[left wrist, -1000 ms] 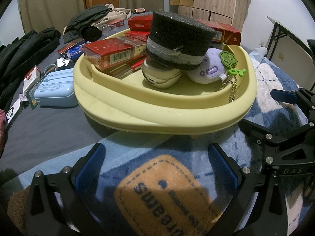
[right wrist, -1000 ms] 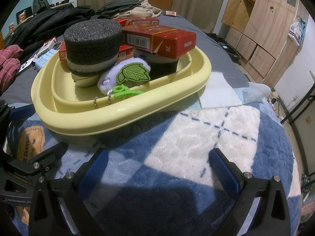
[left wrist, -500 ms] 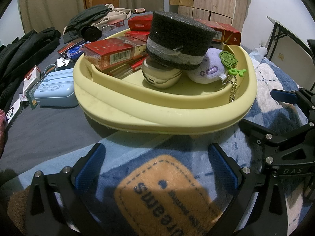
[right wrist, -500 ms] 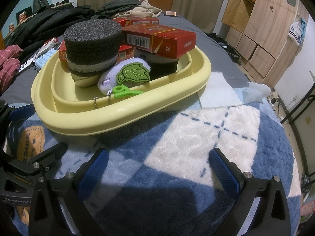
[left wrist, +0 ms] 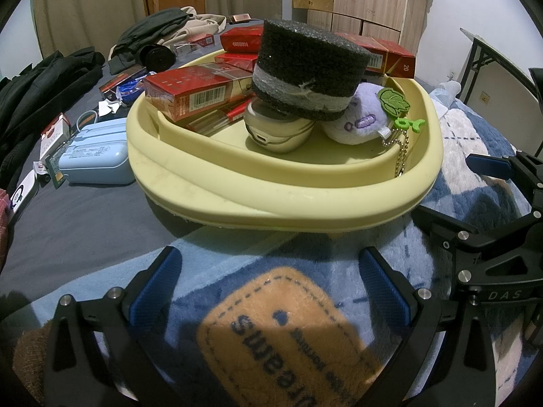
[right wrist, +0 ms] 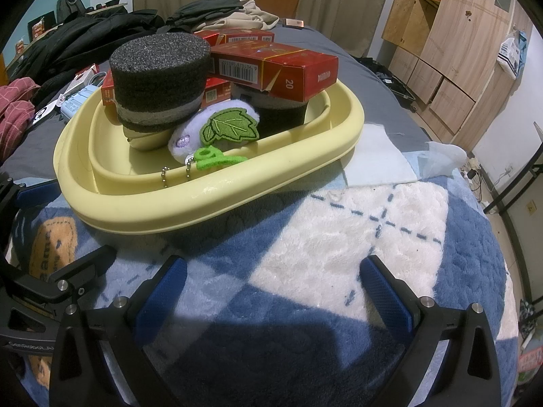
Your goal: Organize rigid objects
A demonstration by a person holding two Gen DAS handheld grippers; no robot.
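Right wrist view: red box (right wrist: 278, 69) reads "20", yellow basin (right wrist: 210, 200) rim ahead, both tools (right wrist: 271, 291) (left wrist: 268, 281) wide, empty, over blanket (right wrist: 356, 237).

Black foam cylinder (left wrist: 307, 68) covers the top of the cream case (left wrist: 276, 132). A second dark block (right wrist: 281, 112) lies mostly hidden beneath the red carton (right wrist: 278, 64). Blanket patch (left wrist: 292, 335) lettering is cut off by the lower edge; carton print is too small to read.
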